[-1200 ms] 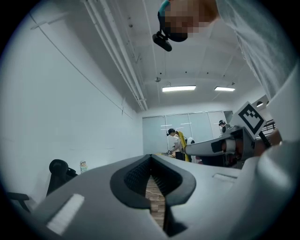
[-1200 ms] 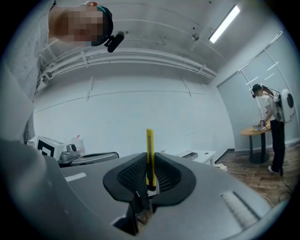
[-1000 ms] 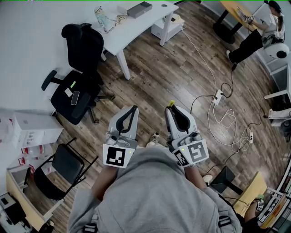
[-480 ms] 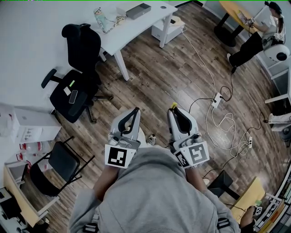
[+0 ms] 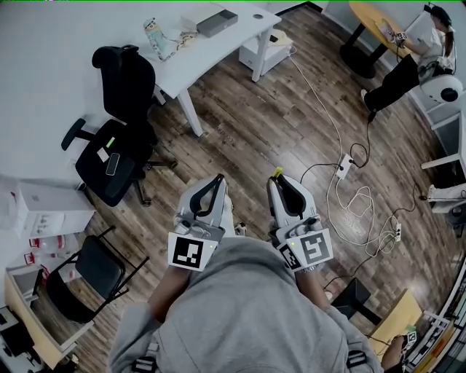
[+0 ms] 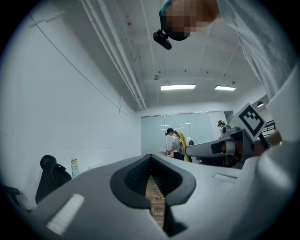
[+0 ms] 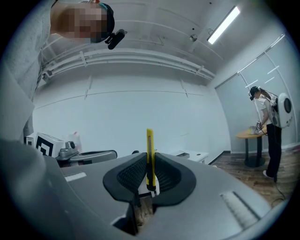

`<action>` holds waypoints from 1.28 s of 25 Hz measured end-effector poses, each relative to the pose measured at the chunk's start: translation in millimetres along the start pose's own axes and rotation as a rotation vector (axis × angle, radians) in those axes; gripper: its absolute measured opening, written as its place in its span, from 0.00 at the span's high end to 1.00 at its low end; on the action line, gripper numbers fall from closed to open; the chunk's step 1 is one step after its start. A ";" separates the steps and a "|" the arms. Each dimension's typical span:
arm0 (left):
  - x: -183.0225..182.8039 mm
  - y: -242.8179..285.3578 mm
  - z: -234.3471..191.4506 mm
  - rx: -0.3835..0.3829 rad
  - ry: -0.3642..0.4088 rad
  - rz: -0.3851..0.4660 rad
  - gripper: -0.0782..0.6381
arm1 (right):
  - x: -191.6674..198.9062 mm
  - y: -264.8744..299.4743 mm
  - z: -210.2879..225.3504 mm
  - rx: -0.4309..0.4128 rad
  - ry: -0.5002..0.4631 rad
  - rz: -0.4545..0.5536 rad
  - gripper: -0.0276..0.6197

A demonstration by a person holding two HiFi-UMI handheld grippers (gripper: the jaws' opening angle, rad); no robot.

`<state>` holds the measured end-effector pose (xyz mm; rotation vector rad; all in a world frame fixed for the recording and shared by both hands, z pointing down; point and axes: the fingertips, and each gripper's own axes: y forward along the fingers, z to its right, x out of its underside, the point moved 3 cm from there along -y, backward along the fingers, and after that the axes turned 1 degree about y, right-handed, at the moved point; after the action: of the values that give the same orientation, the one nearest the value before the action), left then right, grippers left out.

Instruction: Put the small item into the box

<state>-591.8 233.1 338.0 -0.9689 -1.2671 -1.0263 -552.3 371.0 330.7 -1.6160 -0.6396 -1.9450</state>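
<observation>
My right gripper (image 5: 277, 177) (image 7: 150, 166) is shut on a slim yellow utility knife (image 7: 149, 157), which stands up between the jaws; its yellow tip (image 5: 276, 173) pokes past the jaws in the head view. My left gripper (image 5: 218, 178) (image 6: 150, 164) is shut with nothing between its jaws. Both are held side by side in front of the person's chest, above the wood floor. A dark flat box (image 5: 217, 22) lies on the white desk (image 5: 218, 45) far ahead at the upper left.
A black office chair (image 5: 116, 138) stands left of the desk. White cables and a power strip (image 5: 342, 166) trail across the floor on the right. A second person (image 5: 408, 62) stands by a round table at the upper right. Shelves and a folding chair (image 5: 87, 273) lie at the left.
The view has shifted slightly as the person moves; the desk and chair have drifted left and up. Both grippers keep their pose, the knife still clamped in the right one.
</observation>
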 end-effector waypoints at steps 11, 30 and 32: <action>-5.5 81.3 -47.1 0.005 0.007 0.028 0.89 | -13.8 75.4 47.6 0.003 -0.003 0.008 0.85; 4.8 194.5 -130.2 0.062 -0.054 0.007 0.89 | -31.1 193.6 102.9 0.049 -0.008 -0.049 0.85; 8.6 203.3 -142.4 0.070 -0.058 -0.003 0.89 | -31.2 208.1 106.2 0.060 -0.002 -0.047 0.85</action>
<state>-357.6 150.4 335.7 -0.9496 -1.3441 -0.9559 -332.0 287.6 323.7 -1.5802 -0.7356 -1.9389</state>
